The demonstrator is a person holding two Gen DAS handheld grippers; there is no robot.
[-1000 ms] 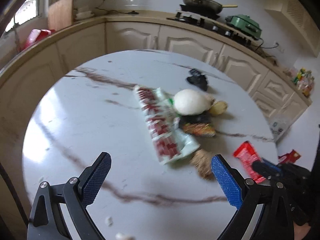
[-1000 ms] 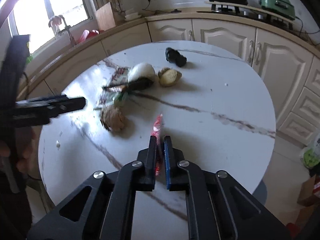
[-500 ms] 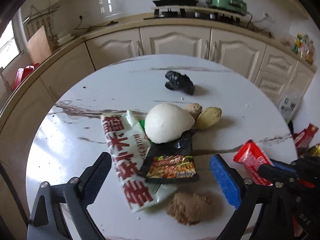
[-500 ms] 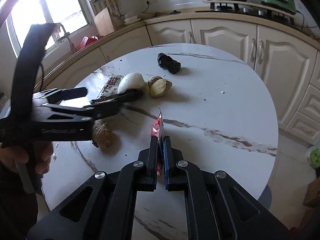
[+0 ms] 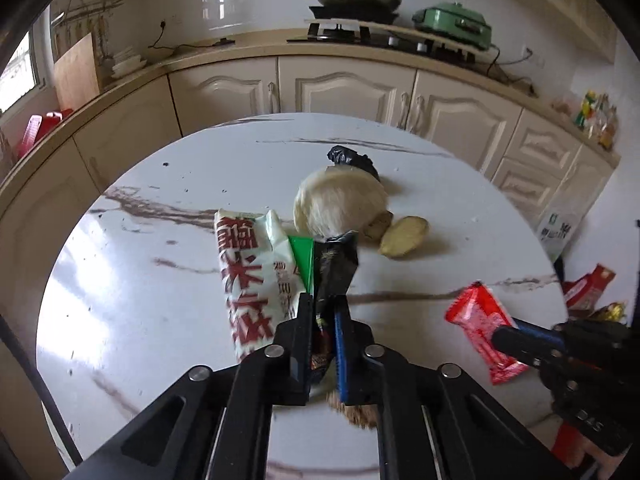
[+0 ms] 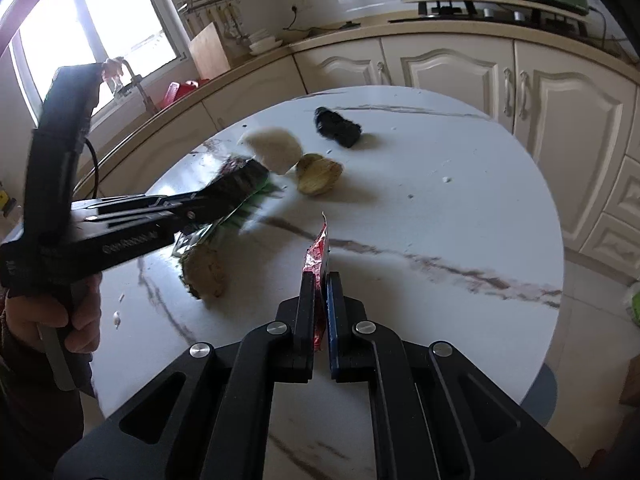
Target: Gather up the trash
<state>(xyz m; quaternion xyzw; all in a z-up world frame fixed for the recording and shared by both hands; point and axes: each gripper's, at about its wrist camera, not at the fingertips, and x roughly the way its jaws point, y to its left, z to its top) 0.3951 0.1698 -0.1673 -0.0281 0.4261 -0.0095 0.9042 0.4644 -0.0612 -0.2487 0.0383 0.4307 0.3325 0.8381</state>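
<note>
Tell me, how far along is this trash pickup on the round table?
Nothing looks binned yet; no bin shows. In hand: the right tool is shut on a red wrapper, and the left tool is shut on a black snack packet. Left on the table: a white-and-red wrapper, a white bun-like lump, ginger pieces, a black crumpled bag and a brown lump.

The left gripper's (image 5: 322, 312) fingers cover the lower end of the black wrapper (image 5: 334, 268) and most of the brown lump (image 5: 360, 414) beneath. In the right wrist view that wrapper is a motion-blurred smear. The white round object (image 5: 340, 204) hides part of the crumpled black bag (image 5: 346, 157).
</note>
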